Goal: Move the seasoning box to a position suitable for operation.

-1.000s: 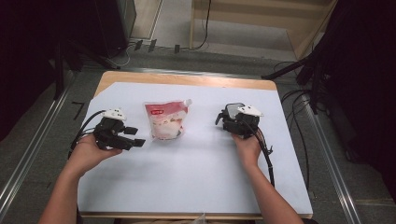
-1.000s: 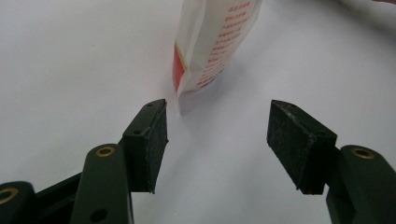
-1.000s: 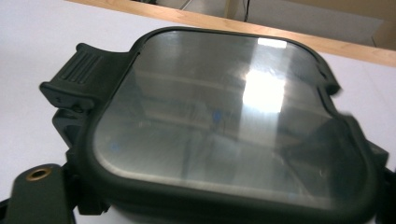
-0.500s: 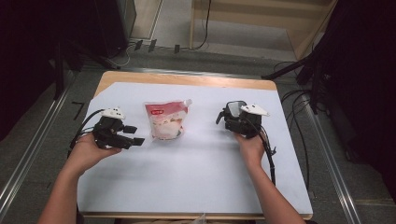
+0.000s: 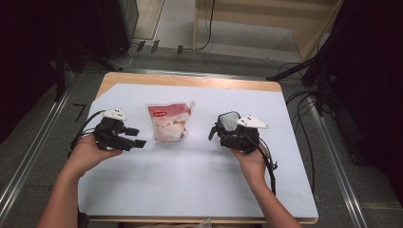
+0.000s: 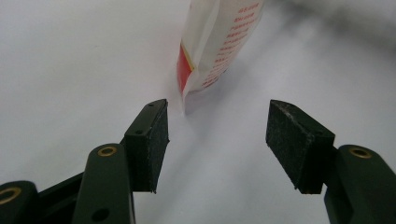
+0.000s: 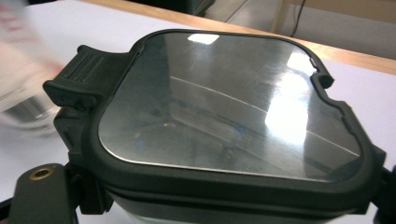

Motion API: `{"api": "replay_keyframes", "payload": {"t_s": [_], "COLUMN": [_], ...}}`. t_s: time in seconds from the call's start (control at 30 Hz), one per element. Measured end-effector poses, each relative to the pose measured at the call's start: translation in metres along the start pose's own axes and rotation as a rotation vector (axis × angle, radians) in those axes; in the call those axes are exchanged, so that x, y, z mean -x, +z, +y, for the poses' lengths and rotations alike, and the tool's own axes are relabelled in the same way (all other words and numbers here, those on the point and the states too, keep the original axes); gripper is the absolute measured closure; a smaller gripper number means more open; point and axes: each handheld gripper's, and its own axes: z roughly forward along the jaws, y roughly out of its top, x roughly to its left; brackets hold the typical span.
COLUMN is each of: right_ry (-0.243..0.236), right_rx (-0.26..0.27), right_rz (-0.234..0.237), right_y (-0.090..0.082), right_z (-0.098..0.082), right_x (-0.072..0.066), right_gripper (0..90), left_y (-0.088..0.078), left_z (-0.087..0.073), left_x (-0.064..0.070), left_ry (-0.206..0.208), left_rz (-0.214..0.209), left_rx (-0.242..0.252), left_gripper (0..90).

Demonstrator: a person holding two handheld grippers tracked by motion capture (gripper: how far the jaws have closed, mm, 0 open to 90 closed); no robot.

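Pouch (image 5: 168,122) is showing a red upper band over a white, pale-pink lower part, with red lettering running down its white side (image 6: 219,42). Box (image 5: 229,124) is showing a dark grey frame around a shiny silver-grey lid (image 7: 224,107). Both black grippers are sitting over a white table sheet (image 5: 190,185) edged by light wood.

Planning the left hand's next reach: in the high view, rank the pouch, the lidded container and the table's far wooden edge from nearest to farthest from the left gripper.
1. pouch: just right of the left gripper.
2. lidded container: farther right, in the right gripper.
3. far wooden edge of the table: at the back; the stretch behind the gripper is about as near as the container.
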Motion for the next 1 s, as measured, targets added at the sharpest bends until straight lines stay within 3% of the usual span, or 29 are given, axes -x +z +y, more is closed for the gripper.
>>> {"api": "replay_keyframes", "payload": {"t_s": [0.27,0.4,0.53,0.63,0.7,0.8,1.0], "right_ry": [0.001,-0.028,-0.023,-0.031,-0.021,-0.048,-0.029], "right_rx": [-0.033,-0.039,-0.074,-0.058,-0.05,-0.033,-0.039], "right_rz": [0.054,0.059,0.063,0.063,0.069,0.053,0.053], "right_y": [-0.001,0.0,0.002,0.0,-0.002,-0.004,-0.005], "right_z": [-0.013,-0.02,-0.03,-0.034,-0.037,-0.042,-0.046], "right_x": [-0.023,-0.034,-0.038,-0.041,-0.043,-0.049,-0.049], "right_gripper": [14.8,14.8,14.8,14.9,14.9,14.8,14.0], "left_y": [0.003,0.002,0.0,0.001,0.002,0.005,0.009], "left_z": [-0.001,-0.004,-0.008,-0.007,-0.006,-0.005,-0.003], "left_x": [0.002,0.006,0.008,0.01,0.012,0.017,0.017], "left_ry": [-0.002,-0.005,-0.008,-0.006,0.013,0.04,0.035], "left_rz": [-0.003,-0.021,-0.032,-0.04,-0.042,-0.067,-0.064], "left_rx": [-0.001,-0.008,-0.005,-0.001,0.004,0.004,-0.01], "left_gripper": [40.4,41.1,42.4,43.1,42.9,42.7,41.6]}}
